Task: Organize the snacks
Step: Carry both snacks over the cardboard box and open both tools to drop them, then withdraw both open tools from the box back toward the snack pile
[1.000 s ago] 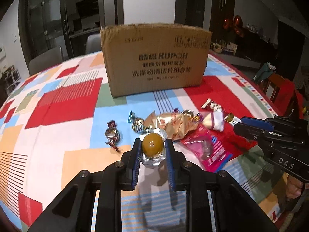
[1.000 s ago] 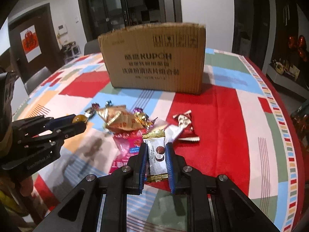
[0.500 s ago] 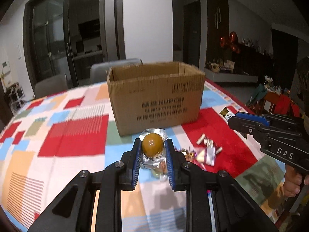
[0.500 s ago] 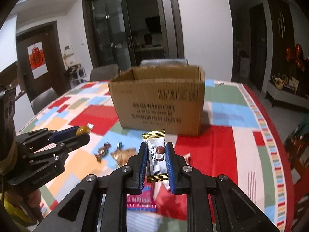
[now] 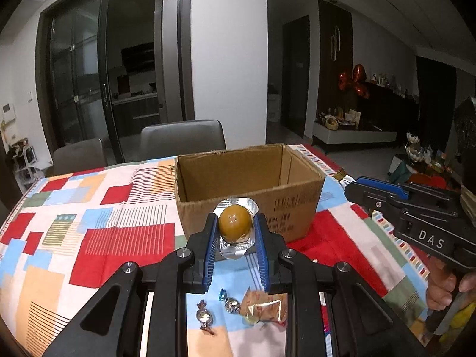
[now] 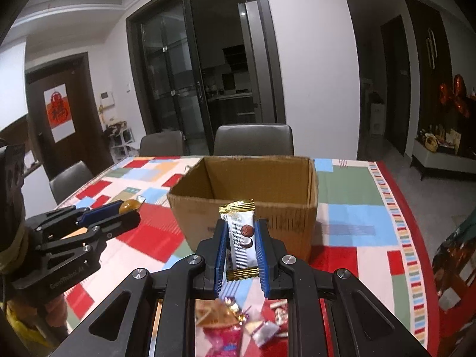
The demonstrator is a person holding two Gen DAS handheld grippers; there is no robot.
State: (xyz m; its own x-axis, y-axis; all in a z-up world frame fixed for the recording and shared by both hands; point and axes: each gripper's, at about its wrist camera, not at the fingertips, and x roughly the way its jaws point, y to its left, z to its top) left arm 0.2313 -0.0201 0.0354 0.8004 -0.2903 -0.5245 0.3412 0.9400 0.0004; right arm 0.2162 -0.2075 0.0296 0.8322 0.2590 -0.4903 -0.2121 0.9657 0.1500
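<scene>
Snacks were in both your grips: the left gripper (image 5: 235, 239) clamped the foil-backed amber candy (image 5: 235, 220), the right gripper (image 6: 240, 245) the white wafer bar (image 6: 239, 235). You had lifted both off the table, above the open cardboard box (image 5: 250, 178), ready for dropping.

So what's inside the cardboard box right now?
The cardboard box is open on top; only bare brown inner walls show, no snacks. Its floor is hidden behind the near wall, so anything lying there can't be seen.
</scene>
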